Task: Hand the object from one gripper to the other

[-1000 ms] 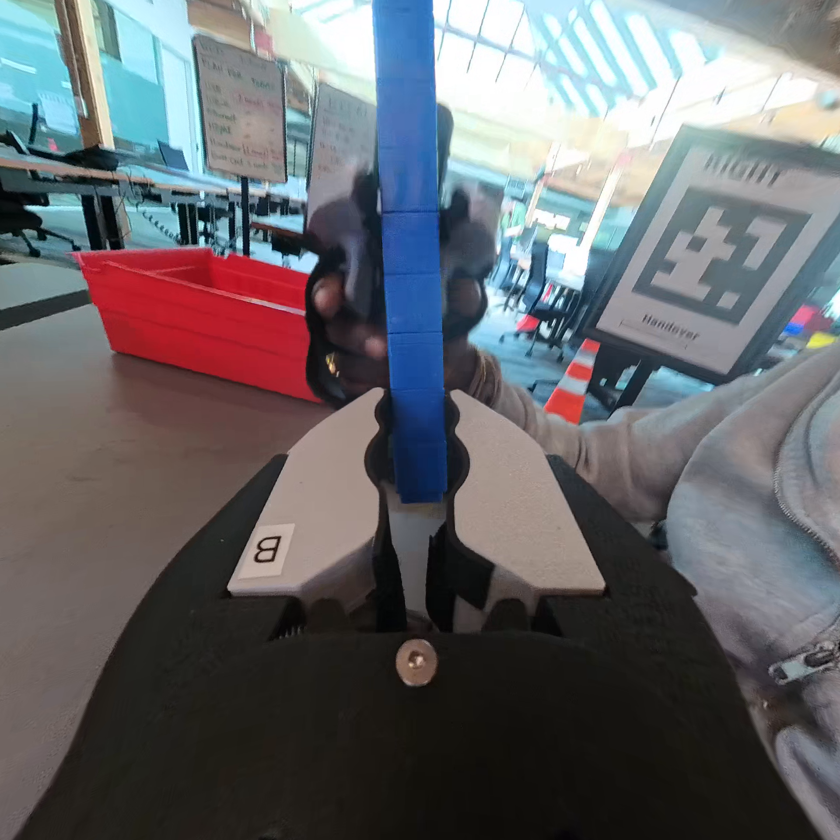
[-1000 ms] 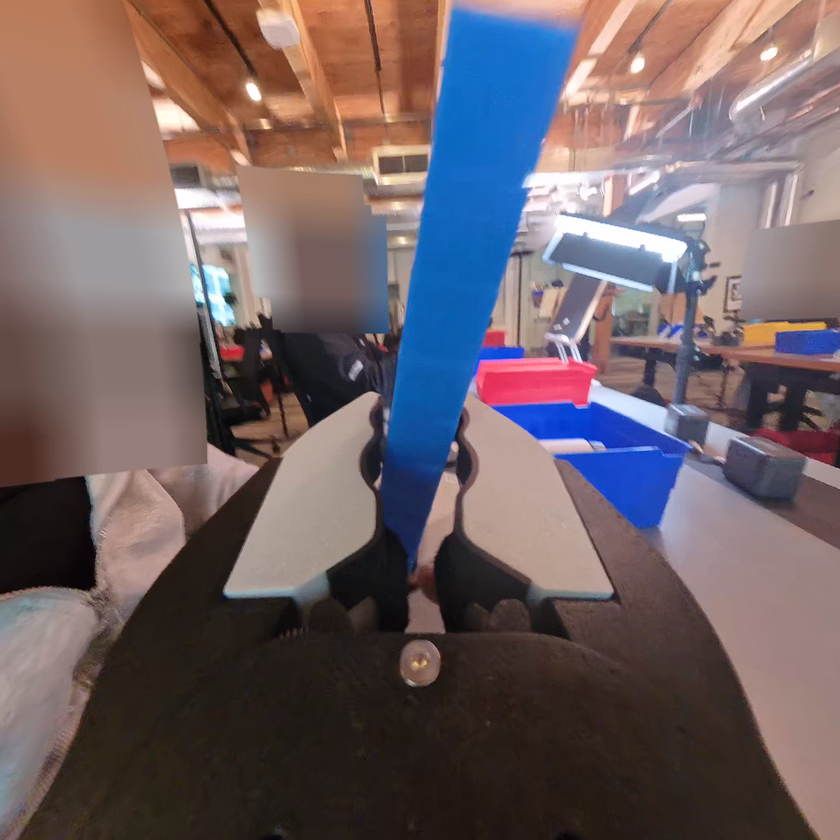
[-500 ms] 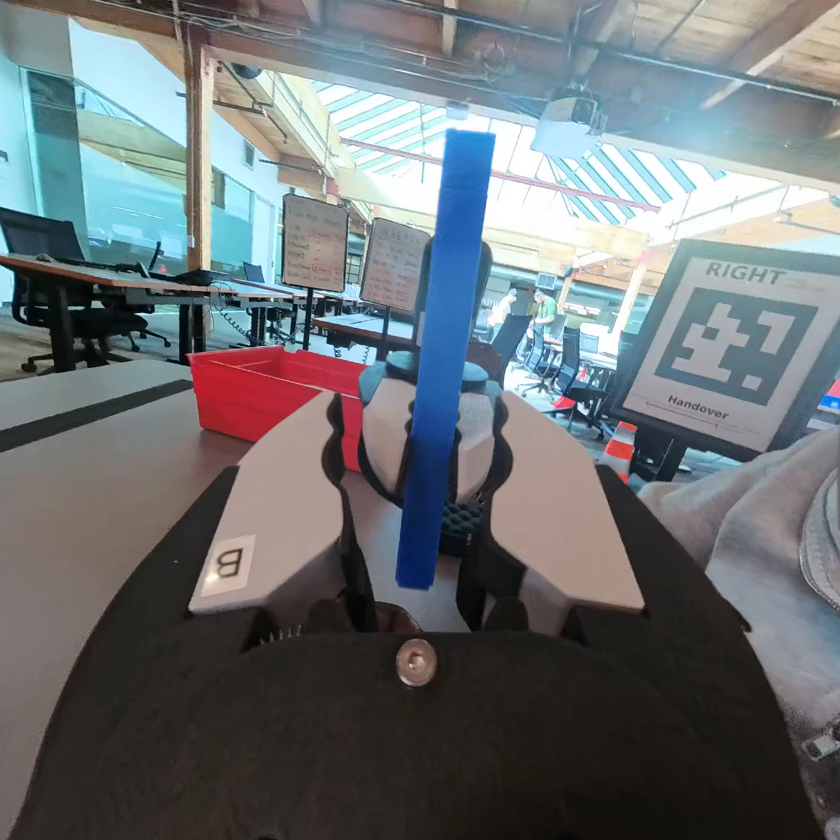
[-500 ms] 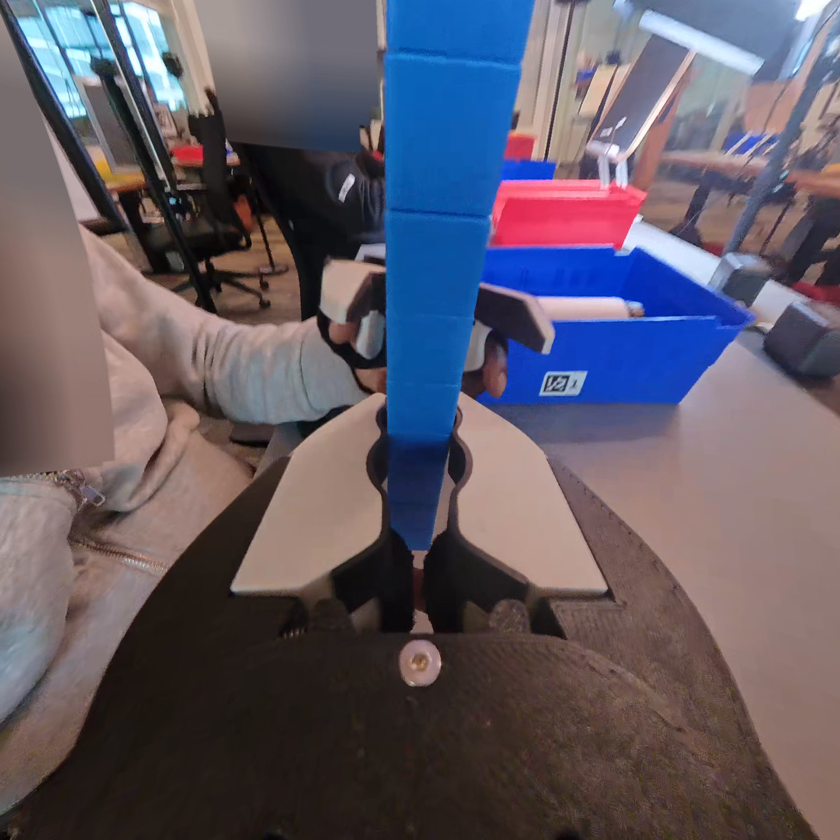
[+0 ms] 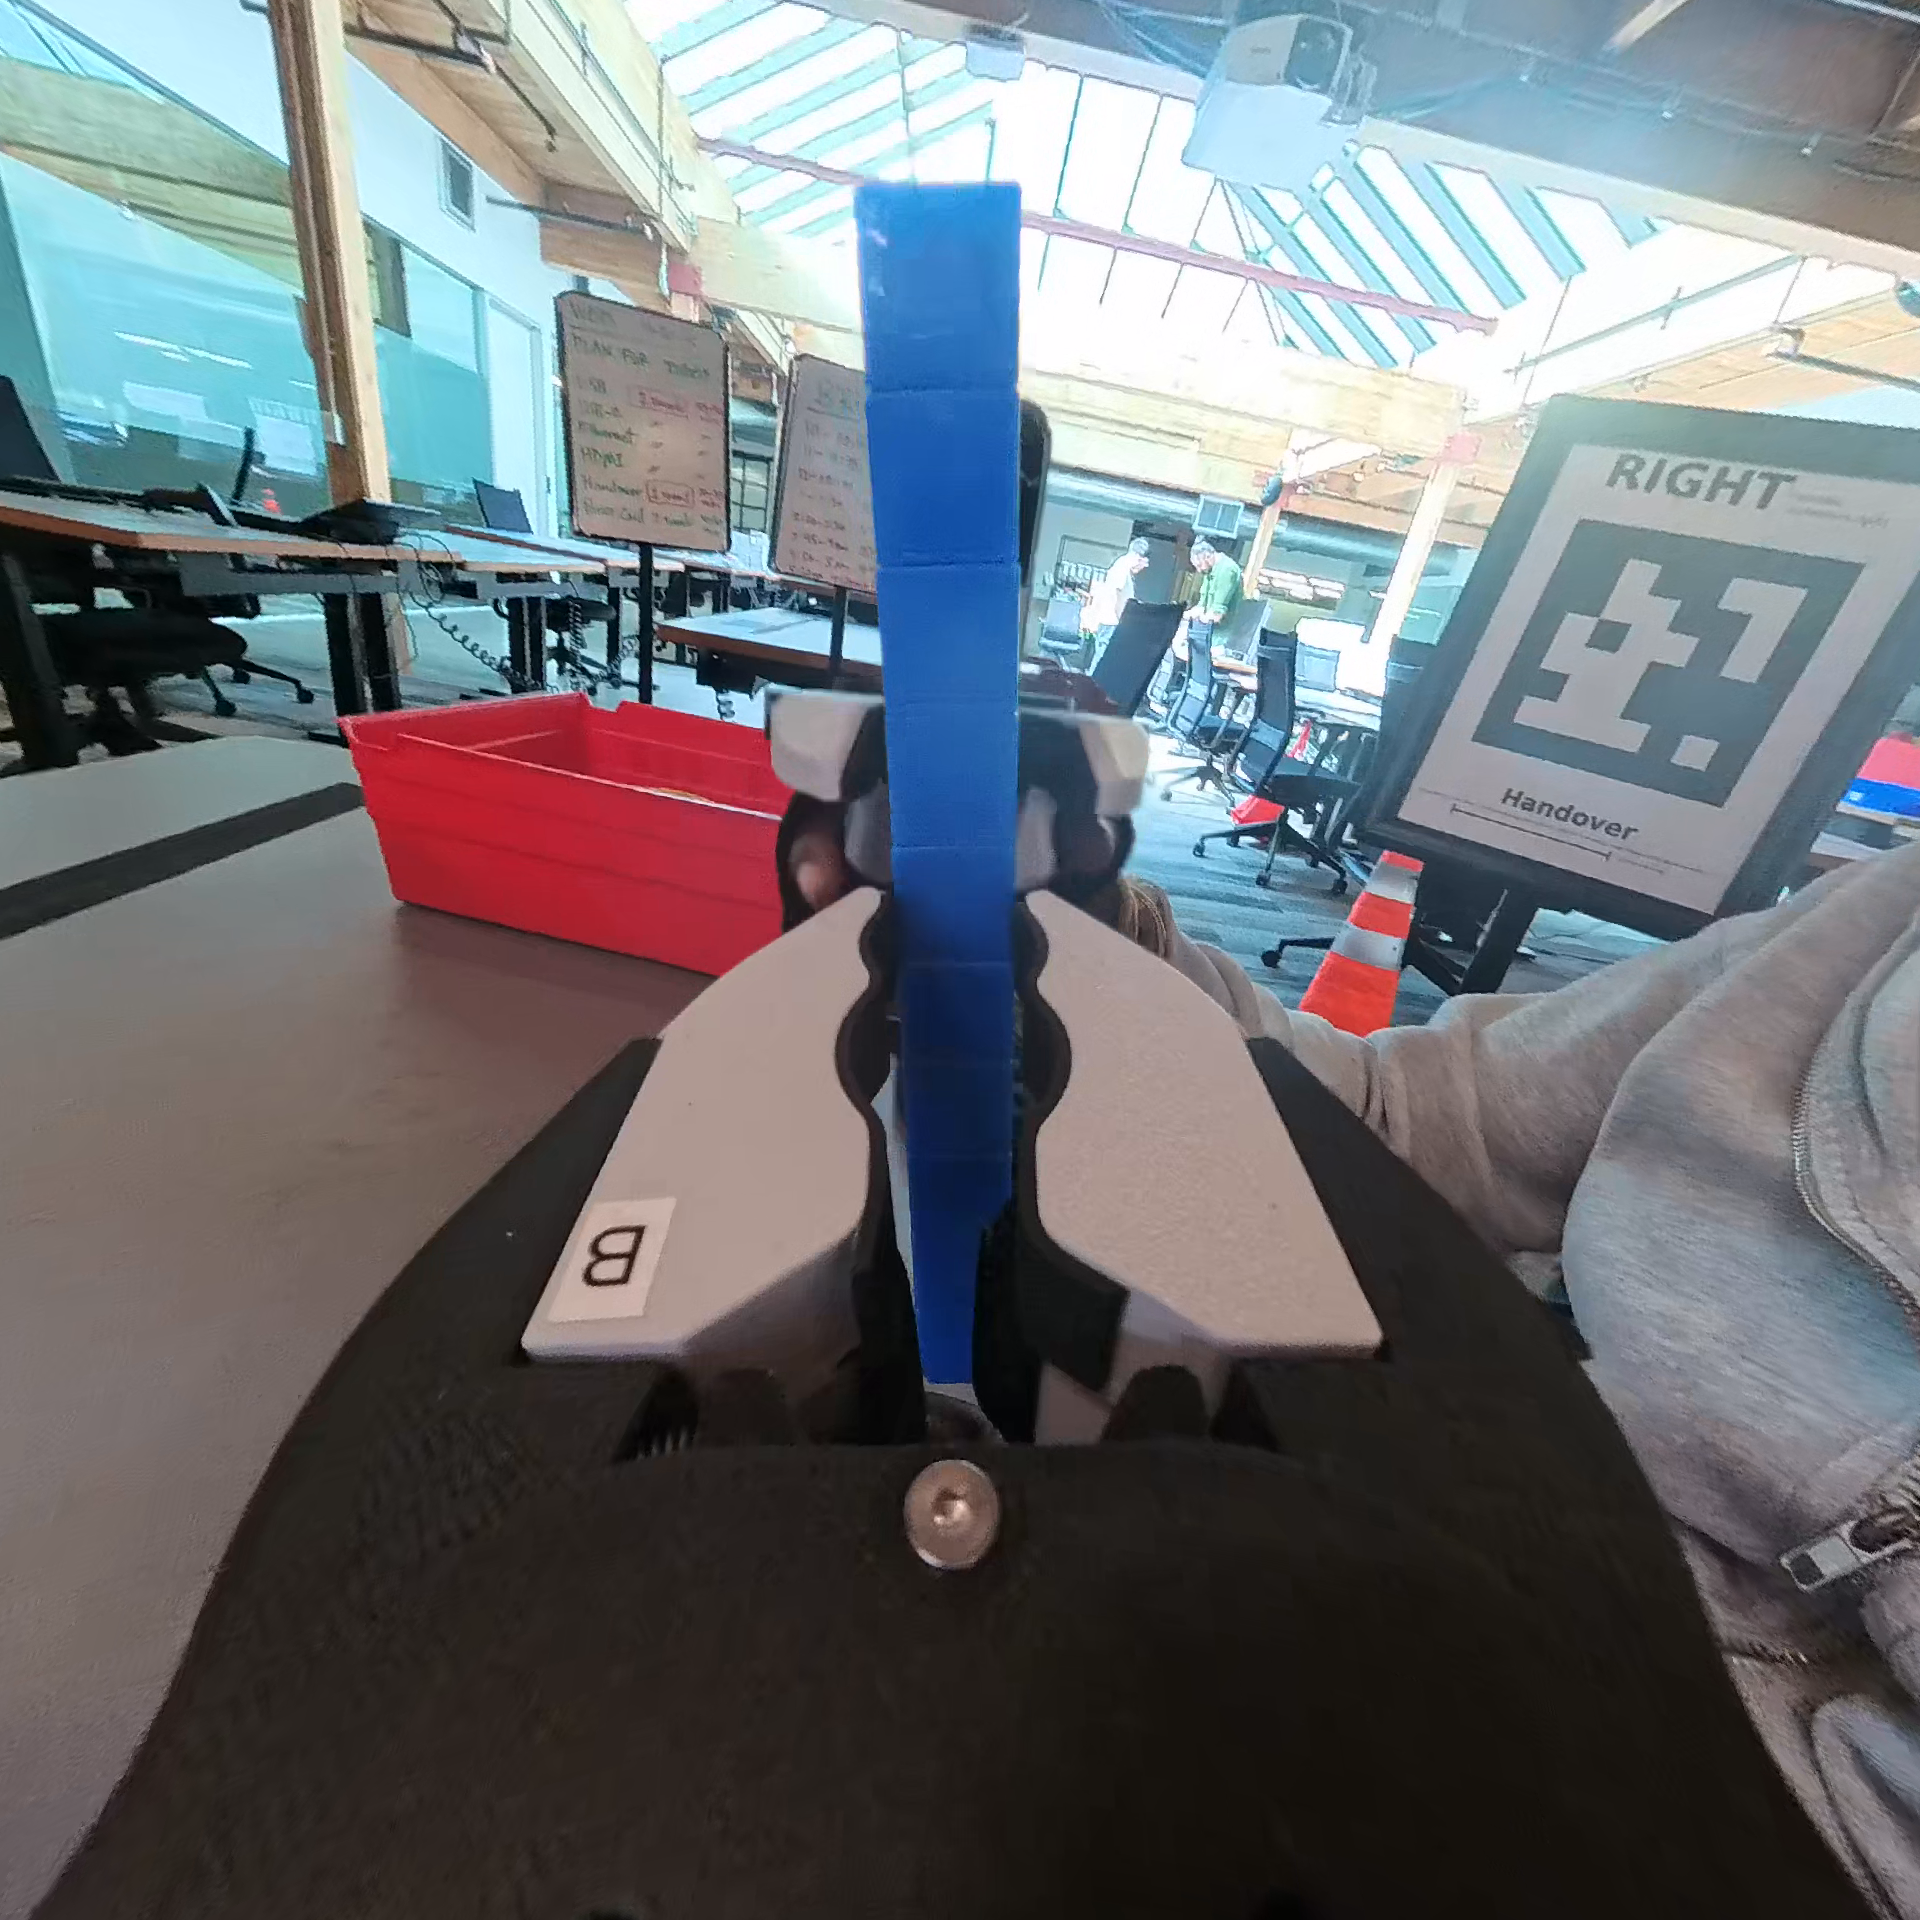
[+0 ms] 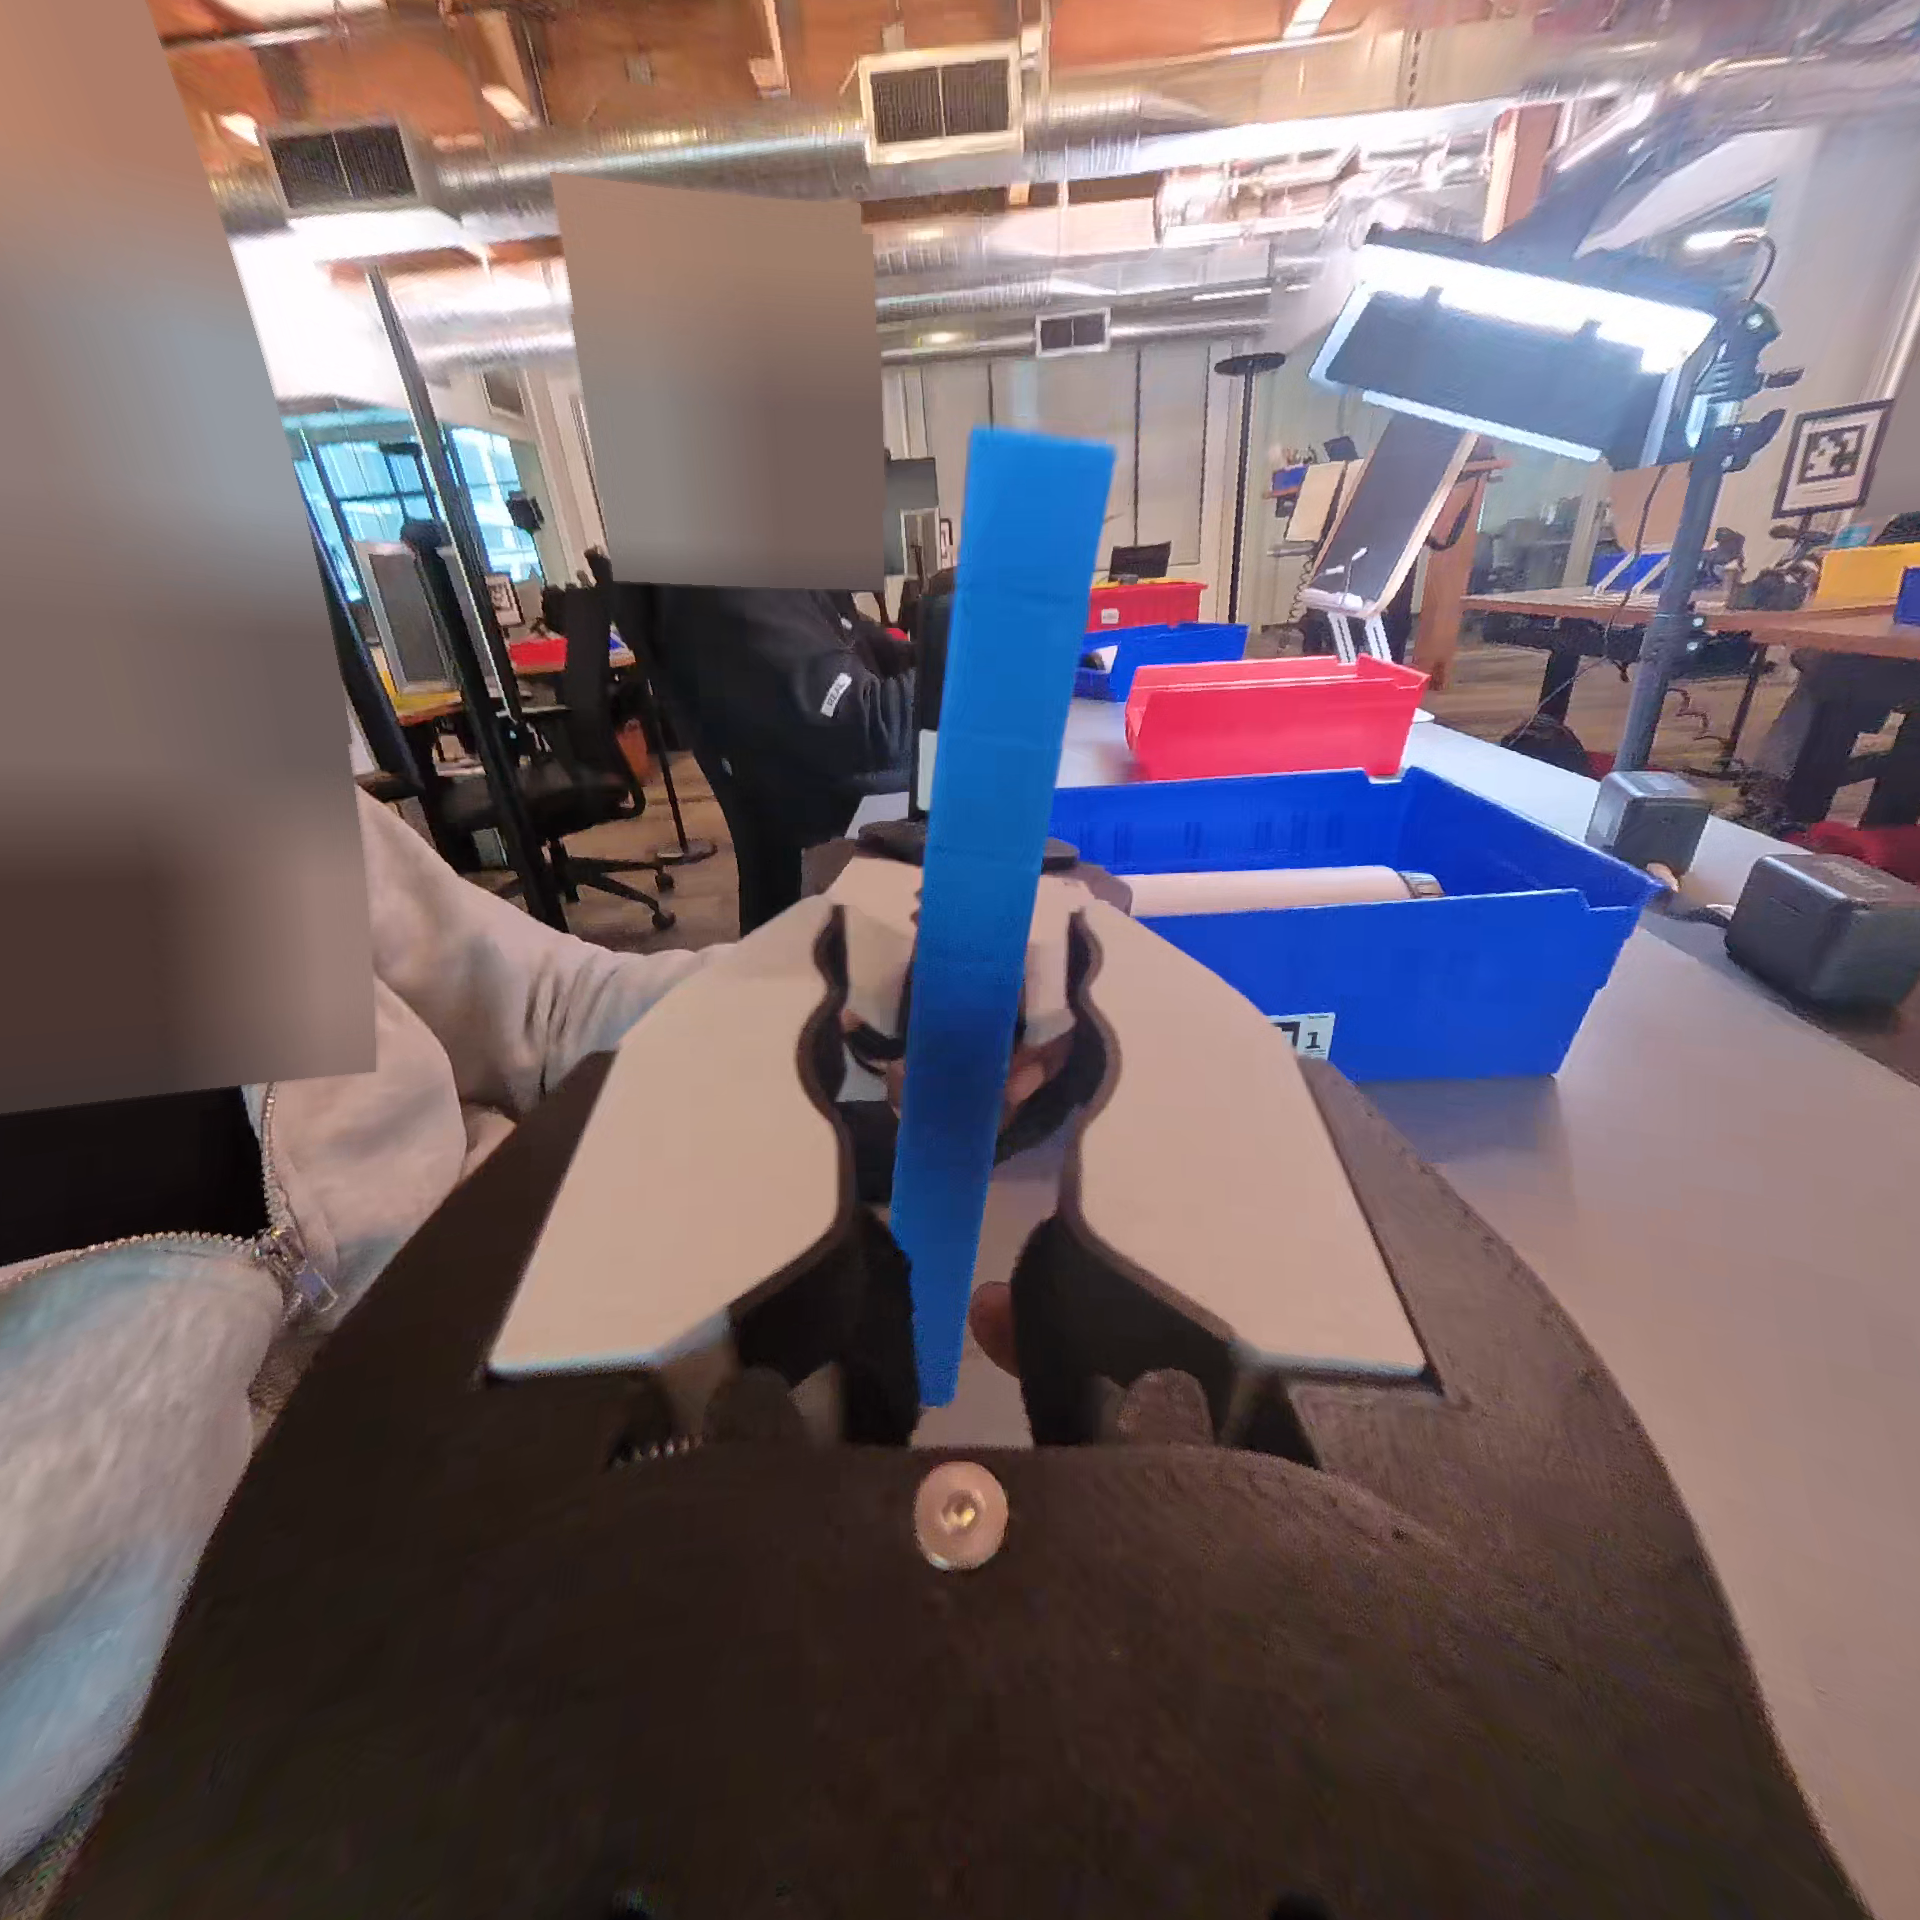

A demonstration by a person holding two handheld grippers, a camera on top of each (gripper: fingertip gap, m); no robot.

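While the grey table (image 5: 208, 1039) spreads out under and ahead of both tools, a framed marker board (image 5: 1662, 644) stands ahead and to the right of the left tool (image 5: 951, 914), beyond the person's grey sleeve (image 5: 1558, 1091). A red bin (image 5: 561, 821) sits on the table ahead of that tool and to its left. From the right tool's side, a blue bin (image 6: 1455, 966) rests on the table ahead and to the right, with a pale roll (image 6: 1268, 888) lying inside it. A second red bin (image 6: 1268, 717) is behind the blue one. Two dark grey blocks (image 6: 1829, 925) sit farther right on the table.

The left tool is clamped on the blue cube stick (image 5: 945, 623). Its two grey fingers press against the lower part of the stick, whose bottom end reaches down into the throat between them. The stick rises almost upright and stands well above the fingertips.

The right tool (image 6: 956, 925) faces the left one from the far side of the stick. Its fingers are spread apart, with a clear gap between each and the stick. The stick passes between them without touching either, leaning slightly to the right toward its top.

An orange and white traffic cone (image 5: 1361, 945) stands on the floor past the sleeve, to the right of the left tool.
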